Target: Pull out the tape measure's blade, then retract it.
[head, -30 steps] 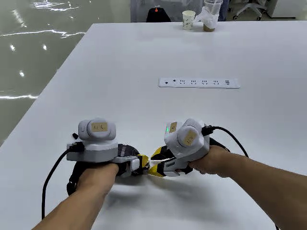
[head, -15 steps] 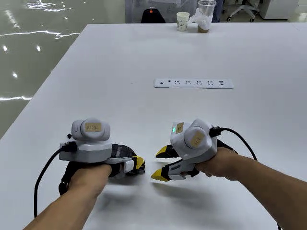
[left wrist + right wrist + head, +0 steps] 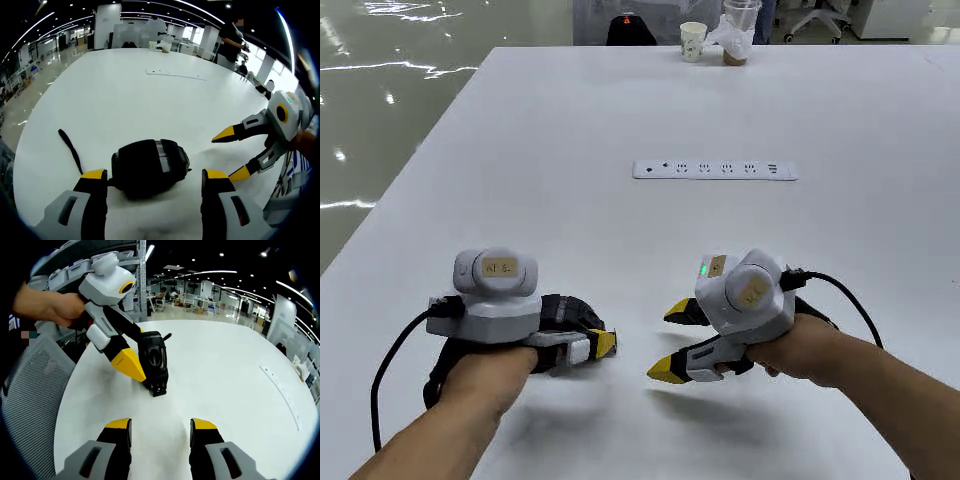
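While the left gripper [image 3: 595,346] clamps the tape measure [image 3: 149,167] on the table [image 3: 720,110], apparently to steady it, the right gripper [image 3: 665,342] faces it nearby, jaws apart and empty, ready to pull.

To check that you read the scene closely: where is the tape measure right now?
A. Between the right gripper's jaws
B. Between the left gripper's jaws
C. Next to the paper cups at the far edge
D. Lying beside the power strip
B: the black tape measure sits between the jaws of the left gripper, low over the white table, while the right gripper is open with nothing in it.
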Available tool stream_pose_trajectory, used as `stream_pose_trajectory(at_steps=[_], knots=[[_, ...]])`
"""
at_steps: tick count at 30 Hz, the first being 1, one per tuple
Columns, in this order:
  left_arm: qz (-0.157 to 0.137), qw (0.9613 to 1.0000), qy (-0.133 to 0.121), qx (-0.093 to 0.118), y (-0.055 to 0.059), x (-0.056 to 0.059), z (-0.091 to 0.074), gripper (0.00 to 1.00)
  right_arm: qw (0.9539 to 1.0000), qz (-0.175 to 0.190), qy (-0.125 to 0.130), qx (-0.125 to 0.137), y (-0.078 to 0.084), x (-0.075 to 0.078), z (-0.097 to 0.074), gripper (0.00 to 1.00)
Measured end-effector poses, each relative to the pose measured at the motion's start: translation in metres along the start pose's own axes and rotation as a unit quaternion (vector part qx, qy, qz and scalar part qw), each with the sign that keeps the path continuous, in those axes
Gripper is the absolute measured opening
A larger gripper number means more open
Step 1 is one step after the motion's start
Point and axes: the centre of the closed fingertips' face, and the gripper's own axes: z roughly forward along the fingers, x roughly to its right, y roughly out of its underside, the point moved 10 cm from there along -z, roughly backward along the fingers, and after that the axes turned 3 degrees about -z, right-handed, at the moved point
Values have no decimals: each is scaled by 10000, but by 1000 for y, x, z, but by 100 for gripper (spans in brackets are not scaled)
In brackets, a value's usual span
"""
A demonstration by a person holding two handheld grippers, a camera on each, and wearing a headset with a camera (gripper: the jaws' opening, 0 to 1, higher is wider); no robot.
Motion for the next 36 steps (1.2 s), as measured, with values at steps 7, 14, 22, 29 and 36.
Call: stream_pose_trajectory(at_steps=[7, 14, 22, 29, 36], knots=[[184, 9998, 115, -34, 6, 2, -5, 76, 9996, 200, 181, 21, 8, -6, -14, 49], [269, 9994, 235, 6, 13, 4, -11, 77, 9990, 314, 325, 57, 16, -13, -26, 53], [462, 9982, 380, 53, 18, 5, -17, 81, 9970, 504, 573, 148, 24, -20, -42, 58], [490, 9975, 509, 91, 23, 5, -23, 83, 9952, 644, 713, 189, 28, -27, -52, 62], [555, 9964, 625, 139, 28, 6, -29, 85, 9935, 764, 824, 196, 33, -35, -60, 66]])
